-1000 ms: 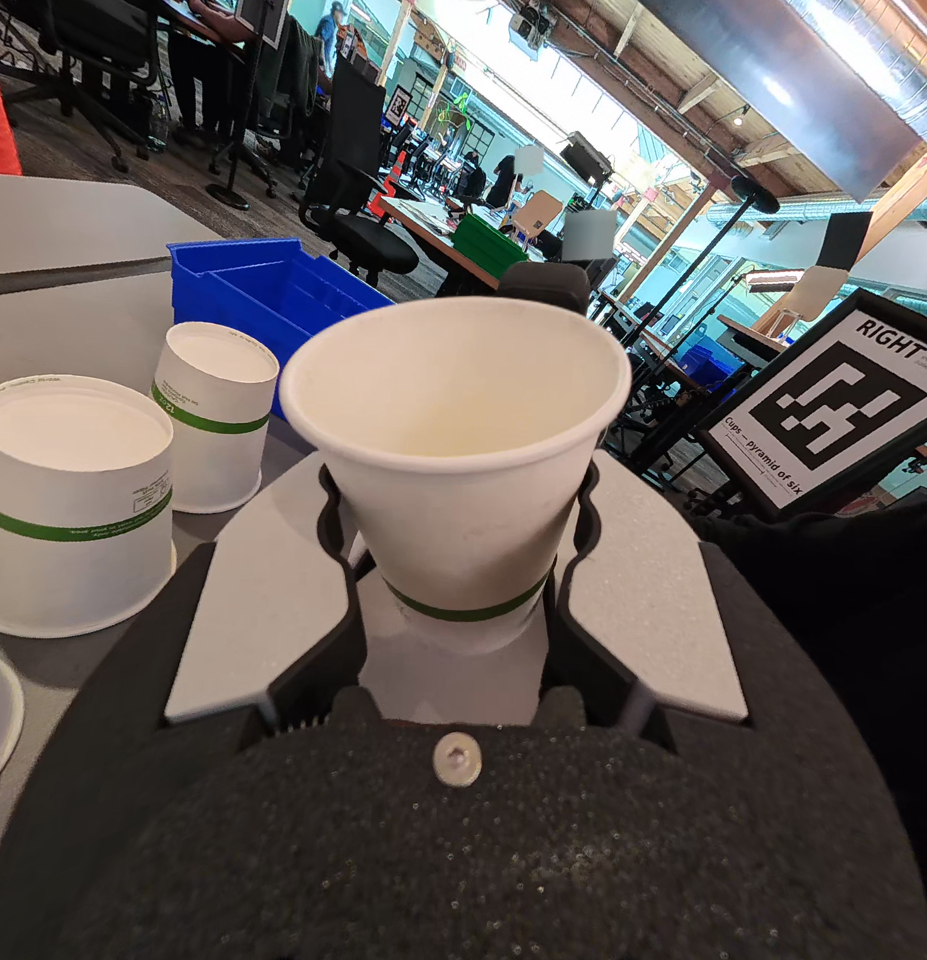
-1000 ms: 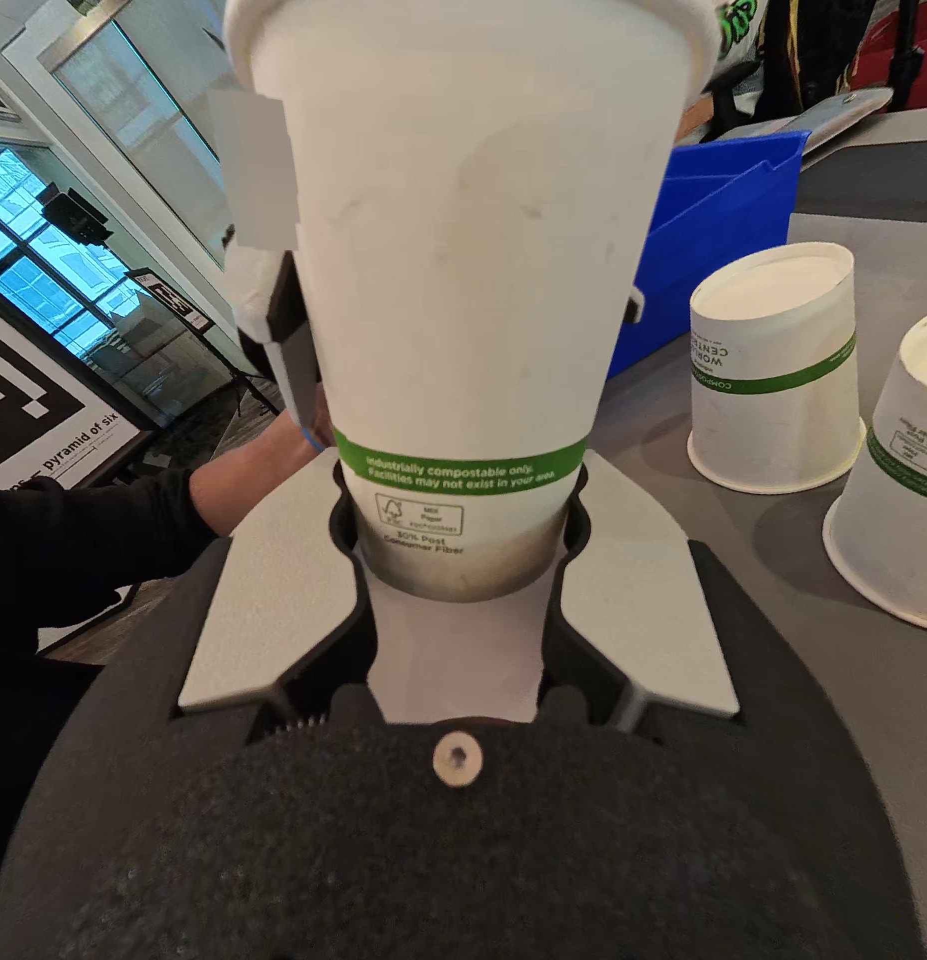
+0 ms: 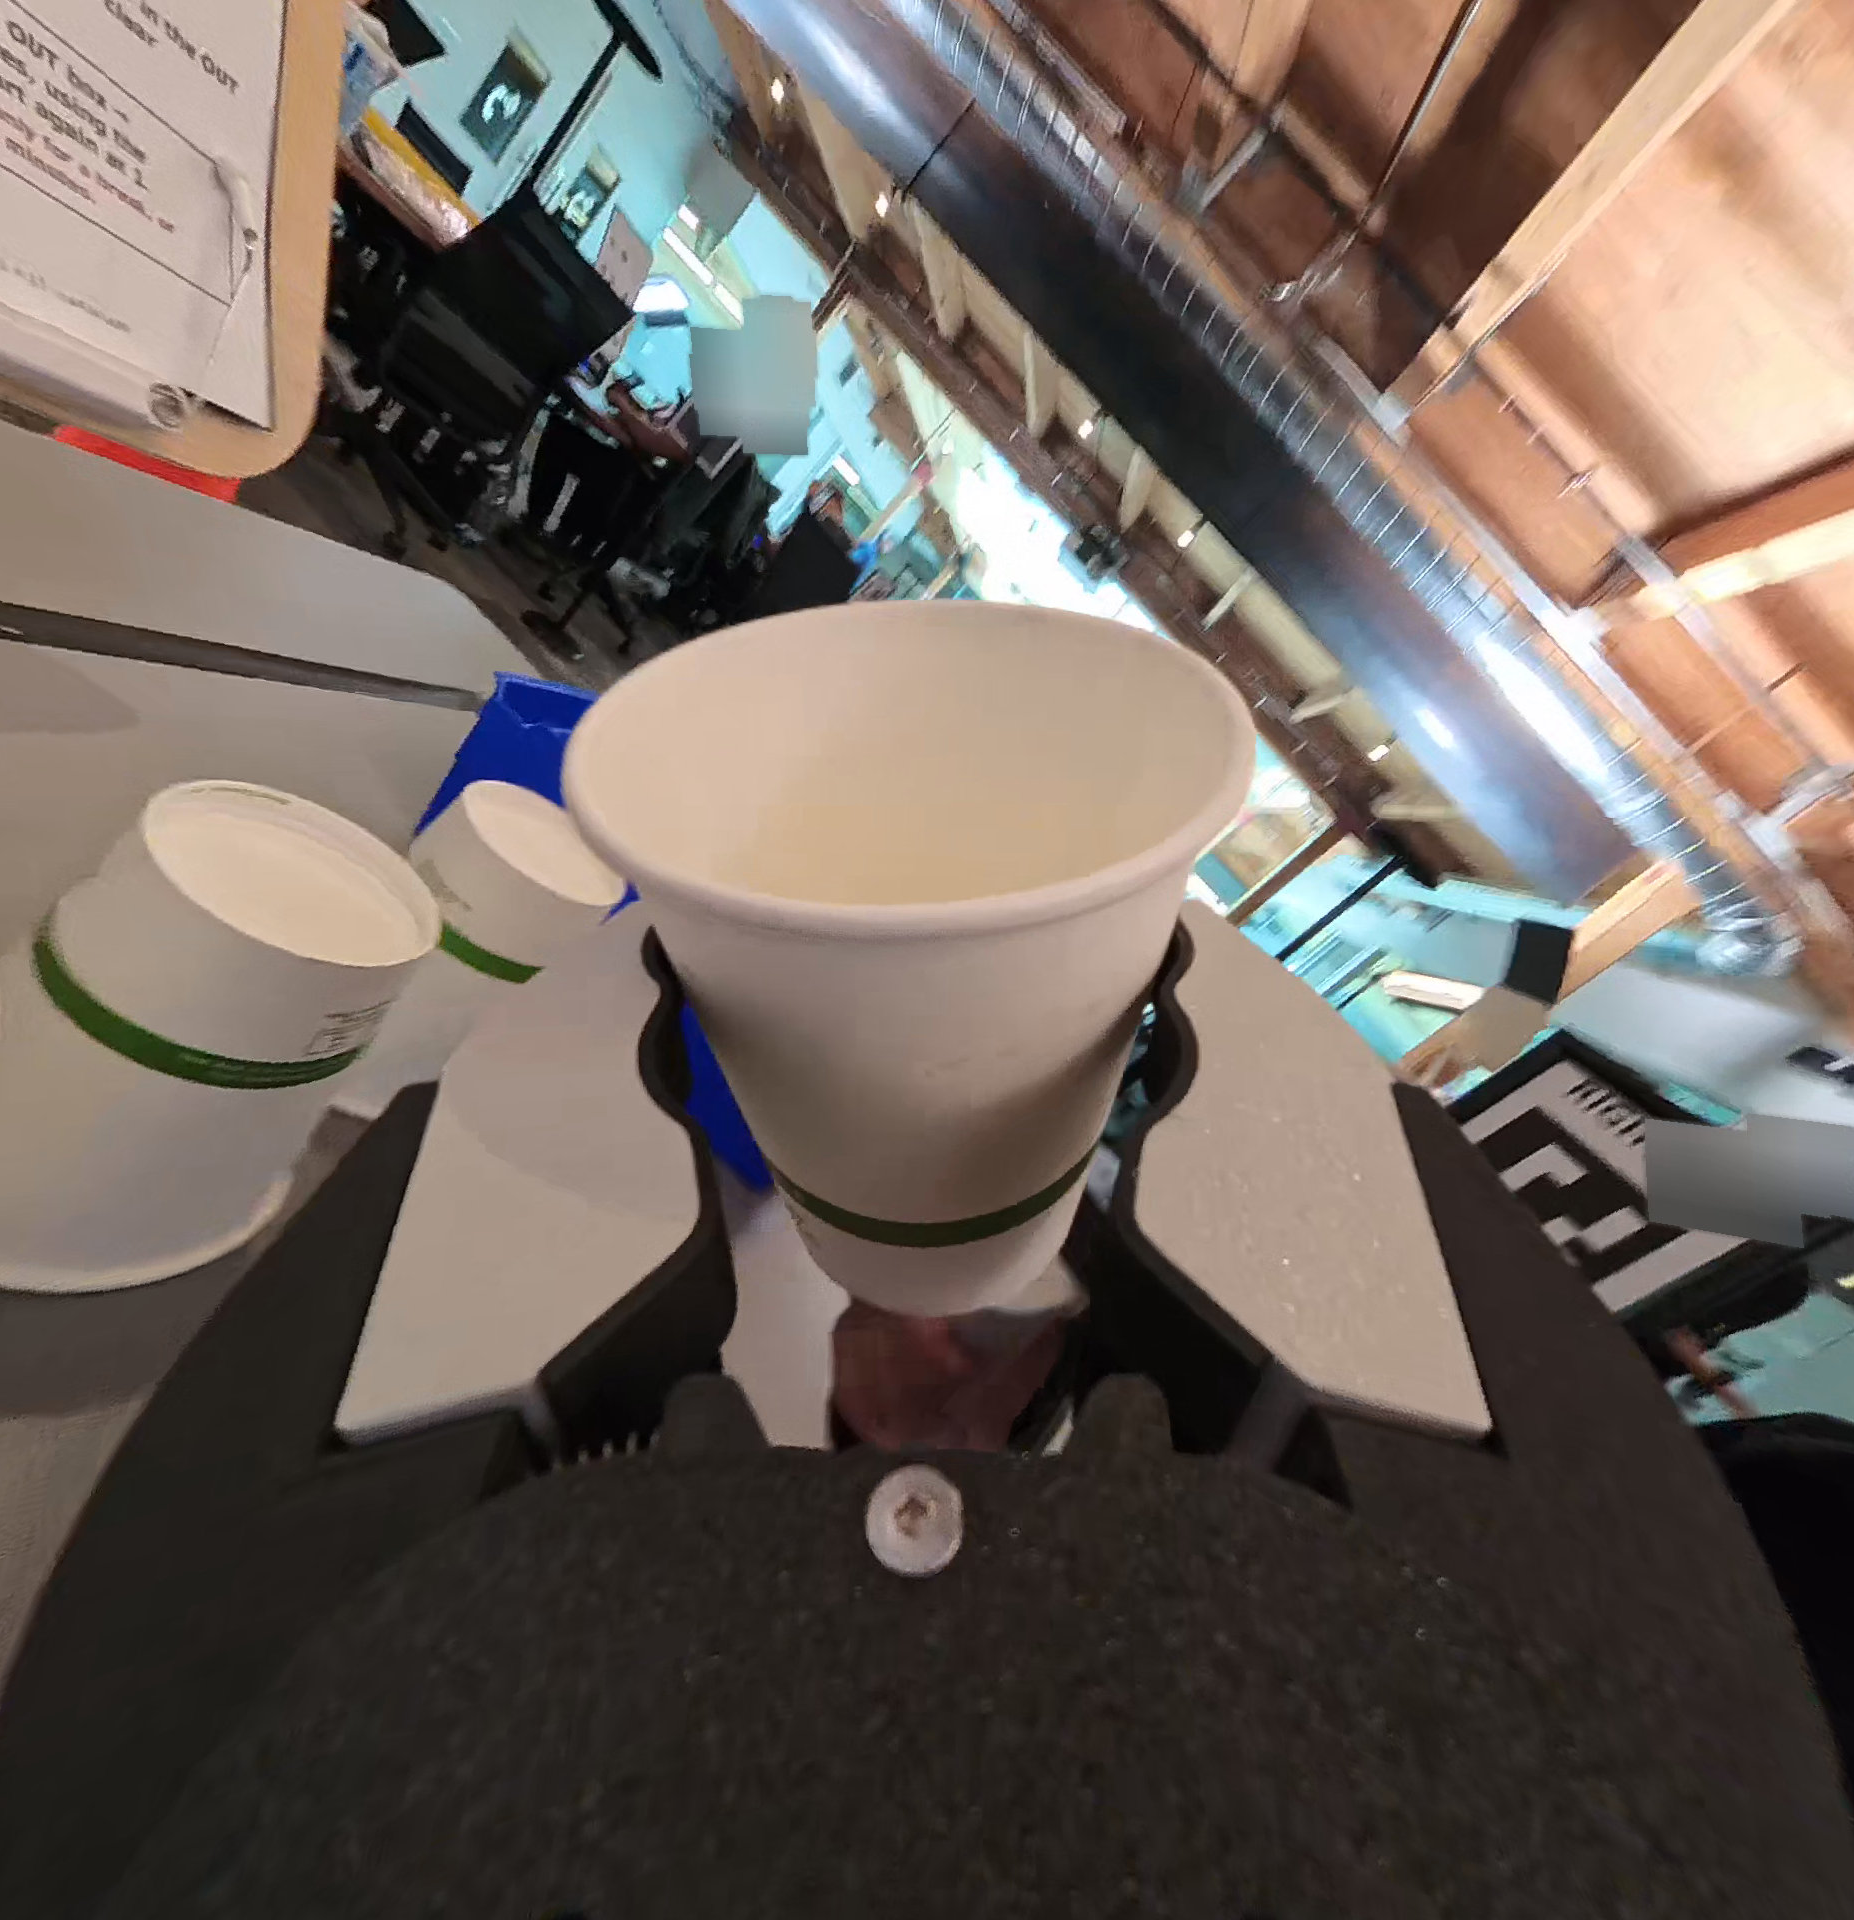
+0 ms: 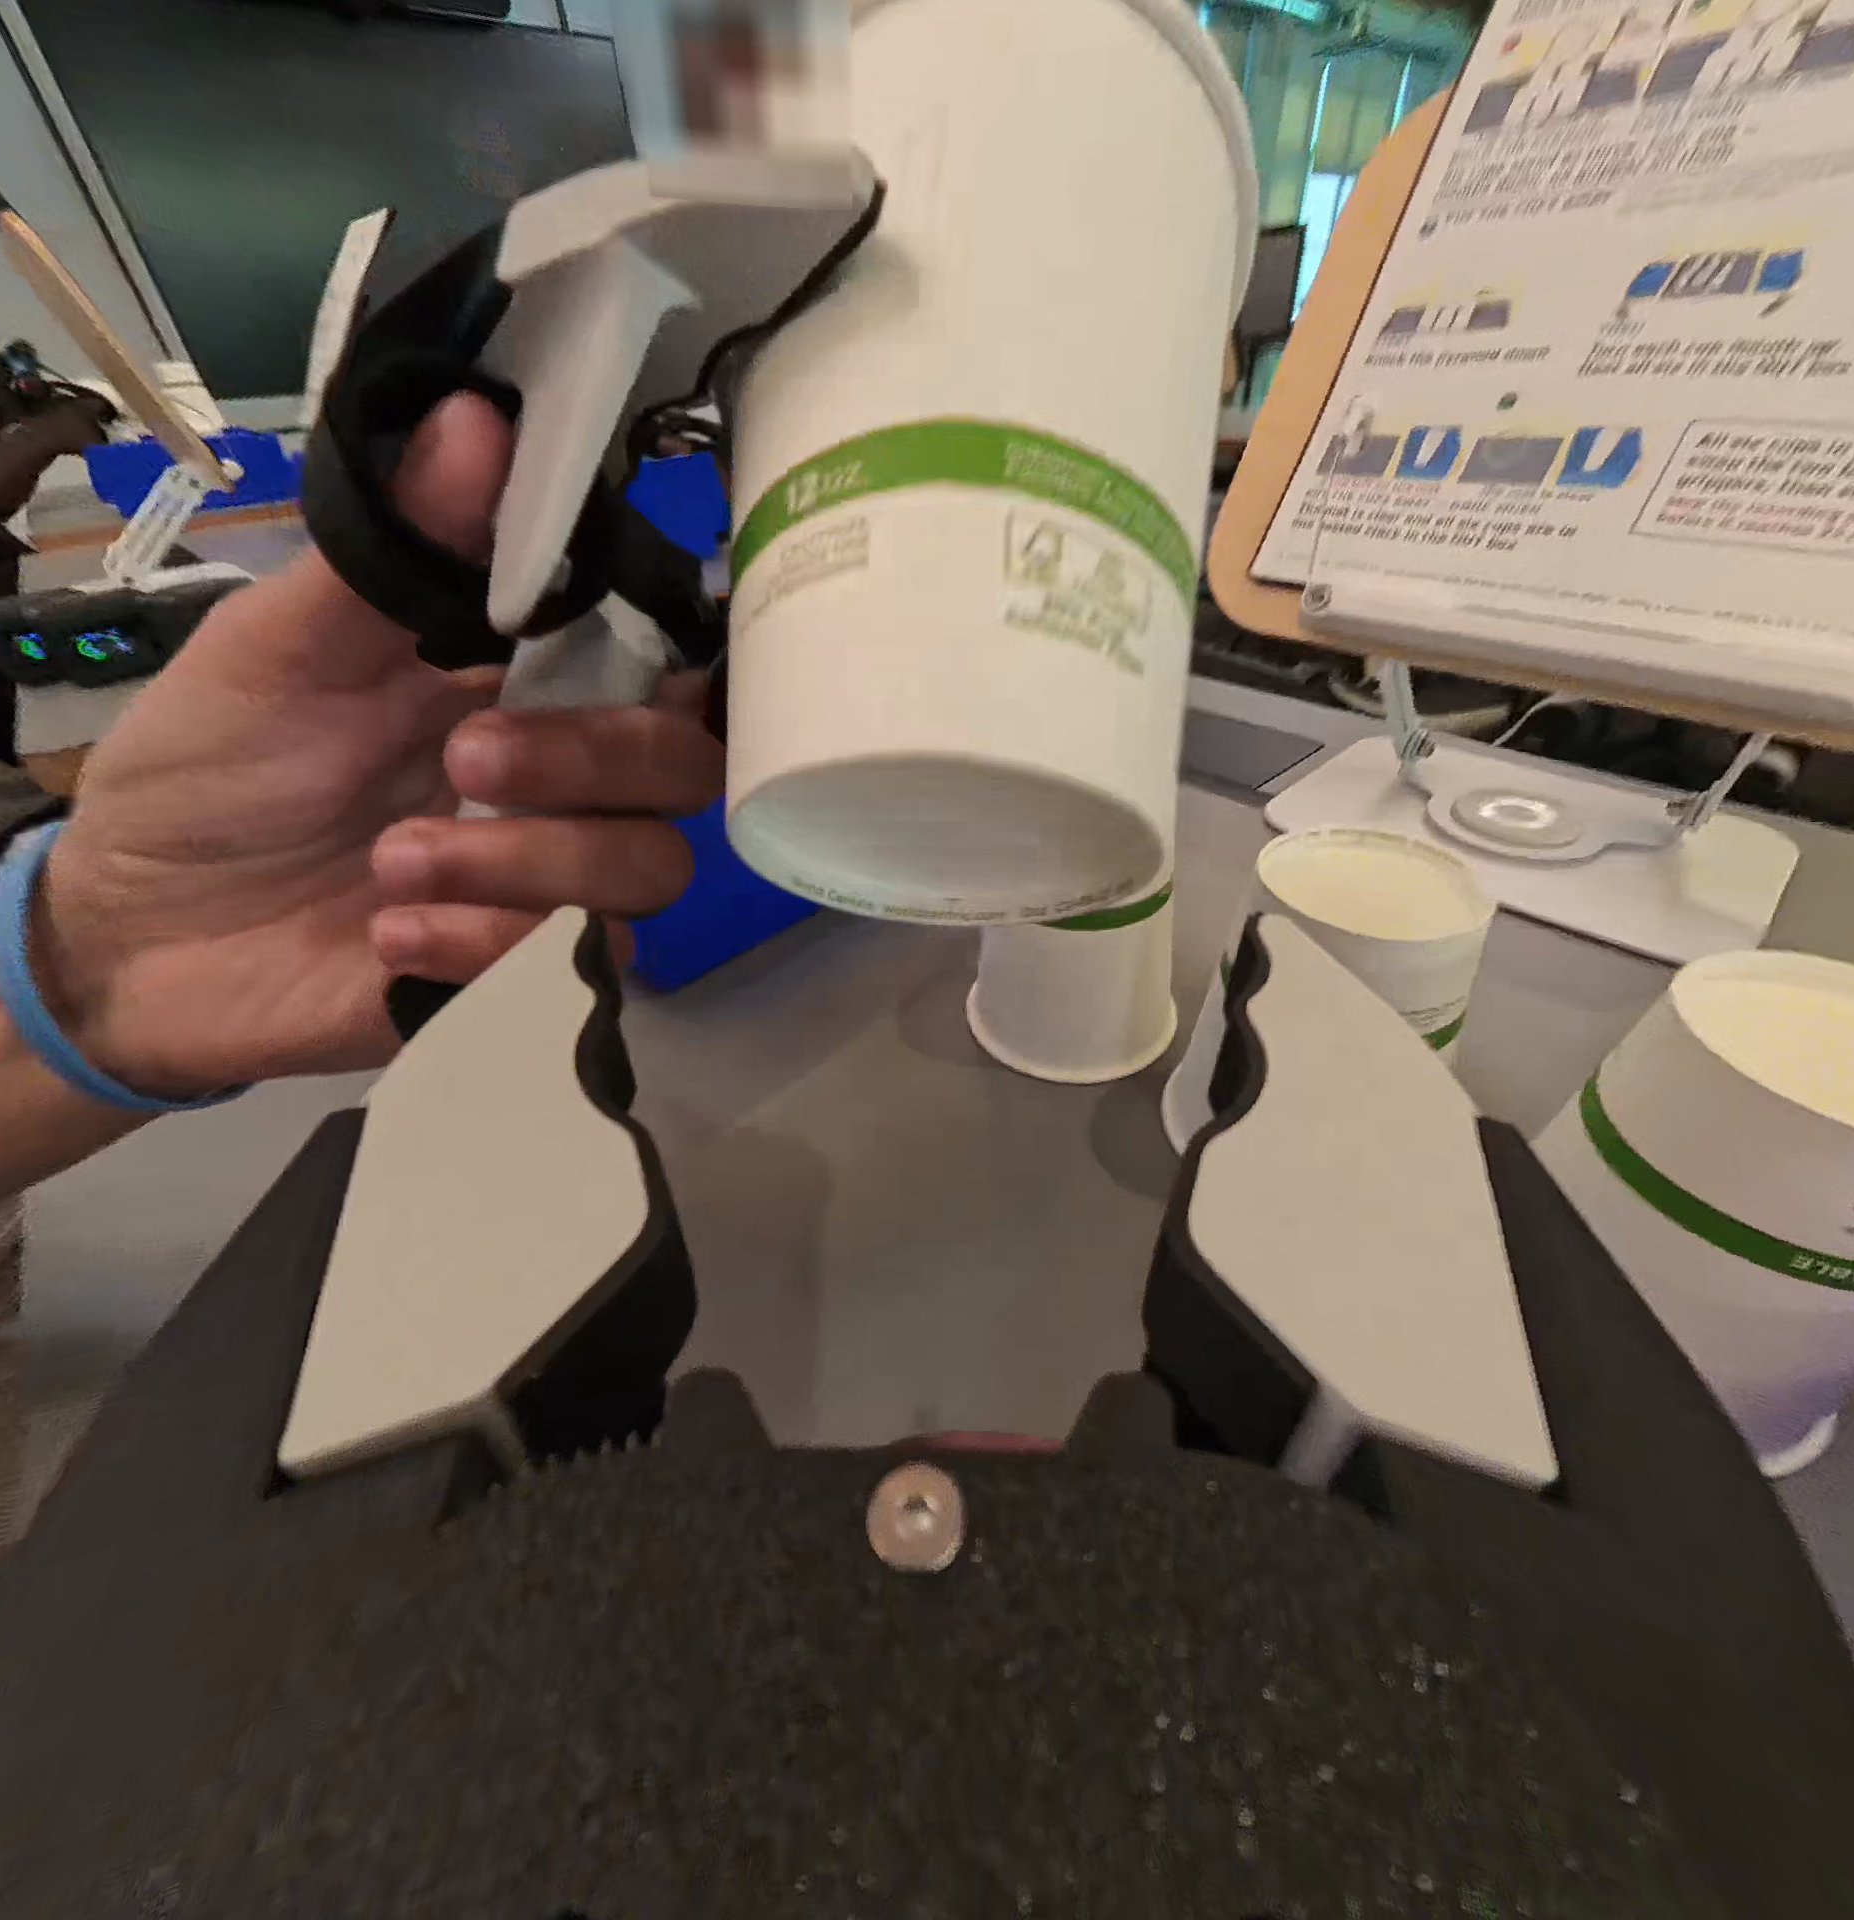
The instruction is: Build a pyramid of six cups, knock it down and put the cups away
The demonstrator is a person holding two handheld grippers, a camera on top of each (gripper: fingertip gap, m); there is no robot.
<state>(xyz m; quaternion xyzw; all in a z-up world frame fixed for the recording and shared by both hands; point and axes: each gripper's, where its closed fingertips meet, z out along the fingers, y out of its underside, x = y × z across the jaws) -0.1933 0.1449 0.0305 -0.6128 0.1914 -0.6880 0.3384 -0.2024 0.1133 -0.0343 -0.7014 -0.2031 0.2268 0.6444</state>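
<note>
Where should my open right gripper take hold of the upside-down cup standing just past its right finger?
Probably grip the upside-down cup across its side wall near the narrow closed base, now on top. Bring the right gripper in level from the near side; another cup stands close on its left, so keep the fingers clear.

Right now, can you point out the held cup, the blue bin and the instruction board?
Held cup [image 3: 933, 1039]: left wrist view, on its side wall.
Blue bin [image 3: 507, 727]: left wrist view, on the corner showing behind the cup.
Instruction board [image 4: 1588, 312]: right wrist view, on its printed sheet.
</note>
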